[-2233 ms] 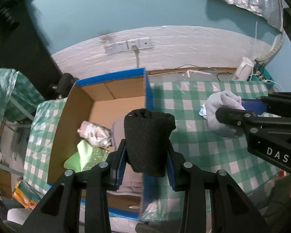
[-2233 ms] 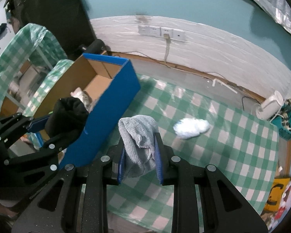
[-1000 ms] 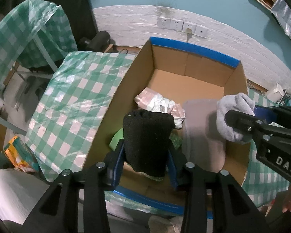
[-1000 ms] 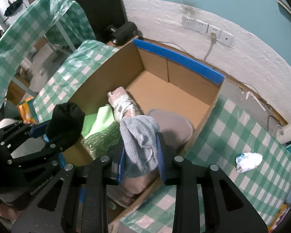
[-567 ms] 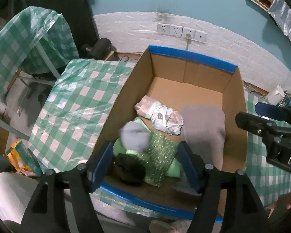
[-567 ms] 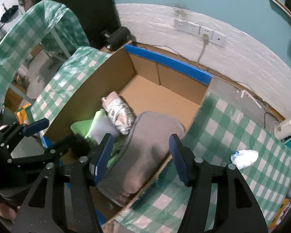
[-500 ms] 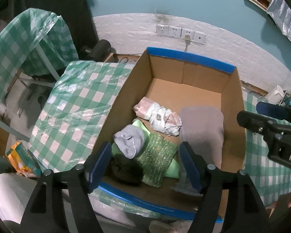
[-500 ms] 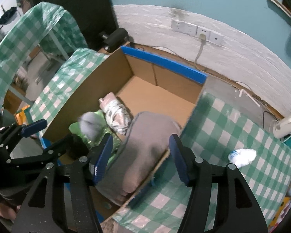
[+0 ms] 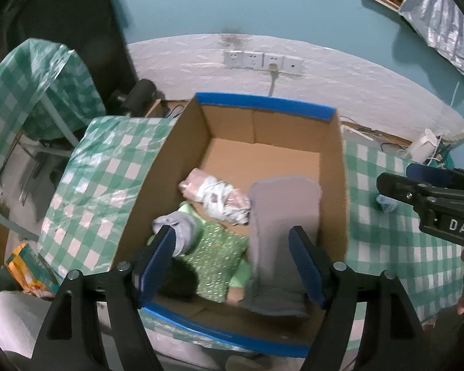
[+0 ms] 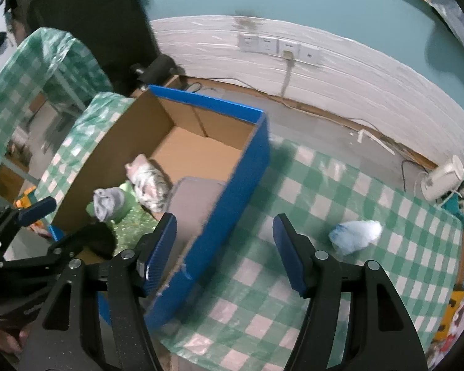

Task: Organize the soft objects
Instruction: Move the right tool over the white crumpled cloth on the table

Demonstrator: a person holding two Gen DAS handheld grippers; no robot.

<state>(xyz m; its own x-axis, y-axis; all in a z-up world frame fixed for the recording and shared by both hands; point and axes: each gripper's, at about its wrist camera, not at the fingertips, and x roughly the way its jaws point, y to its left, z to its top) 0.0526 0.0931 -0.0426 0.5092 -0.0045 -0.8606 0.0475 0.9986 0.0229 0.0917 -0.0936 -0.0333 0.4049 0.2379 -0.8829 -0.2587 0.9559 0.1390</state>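
Observation:
An open cardboard box (image 9: 340, 167) with a blue rim stands on the green checked table (image 10: 324, 204). Inside lie a rolled black sock (image 9: 178, 278), a rolled grey sock (image 9: 178, 232), a green glittery piece (image 9: 216, 256), a pink and white bundle (image 9: 215, 198) and a flat grey cloth (image 9: 281, 241). My left gripper (image 9: 231, 235) hangs above the box's near end, jaws opening, nothing between them. My right gripper (image 10: 225, 221) hovers over the box's blue right wall (image 10: 241, 185), jaws also opening and empty. A white and blue wad (image 10: 354, 235) lies on the table to the right.
A white brick wall with sockets (image 9: 263, 60) runs behind the box. A second checked cloth (image 9: 37, 92) hangs at the left over dark furniture. An orange packet (image 9: 24, 262) lies on the floor at lower left. A white device (image 10: 445, 179) with cables sits at the table's far right.
Both grippers have opened: the black sock and the grey sock dropped into the box's near left corner. Both hands then drew back and rightward, the right one out over the box wall.

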